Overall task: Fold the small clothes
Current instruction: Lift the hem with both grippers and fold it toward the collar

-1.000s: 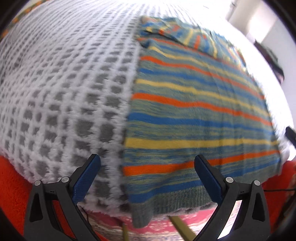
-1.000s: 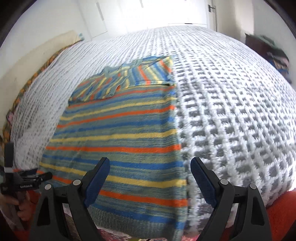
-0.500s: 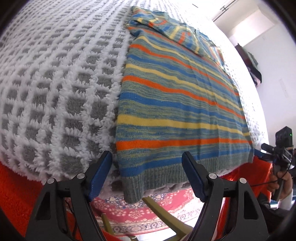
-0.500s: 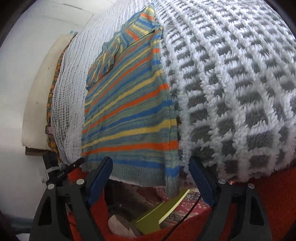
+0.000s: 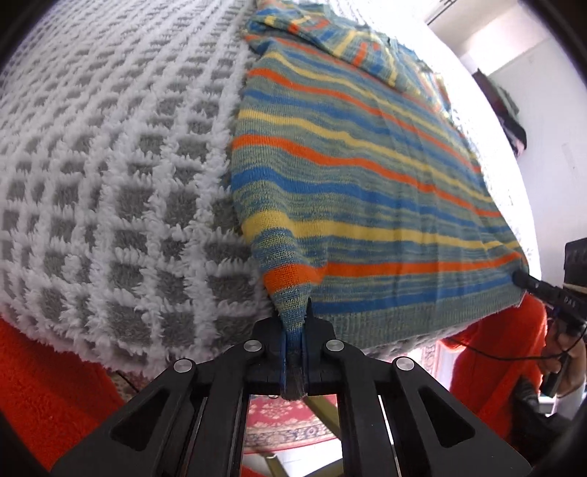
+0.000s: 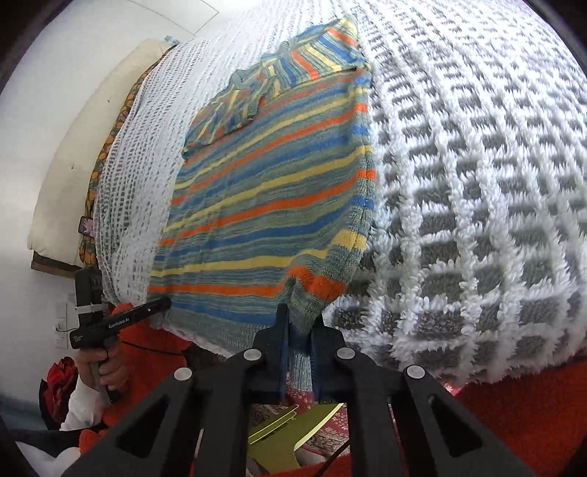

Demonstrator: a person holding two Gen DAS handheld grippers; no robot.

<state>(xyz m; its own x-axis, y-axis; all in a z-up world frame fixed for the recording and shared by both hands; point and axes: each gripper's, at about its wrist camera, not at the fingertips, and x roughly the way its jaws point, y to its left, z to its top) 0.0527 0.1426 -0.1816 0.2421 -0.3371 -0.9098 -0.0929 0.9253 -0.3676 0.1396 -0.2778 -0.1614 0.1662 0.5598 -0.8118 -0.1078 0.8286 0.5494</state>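
Both grippers pinching knit striped sweater [image 5: 367, 176]

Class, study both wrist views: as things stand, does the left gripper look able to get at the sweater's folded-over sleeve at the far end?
Probably not yet. The left gripper is shut on the sweater hem corner, far from the sleeve. Nothing lies between; it must release first.
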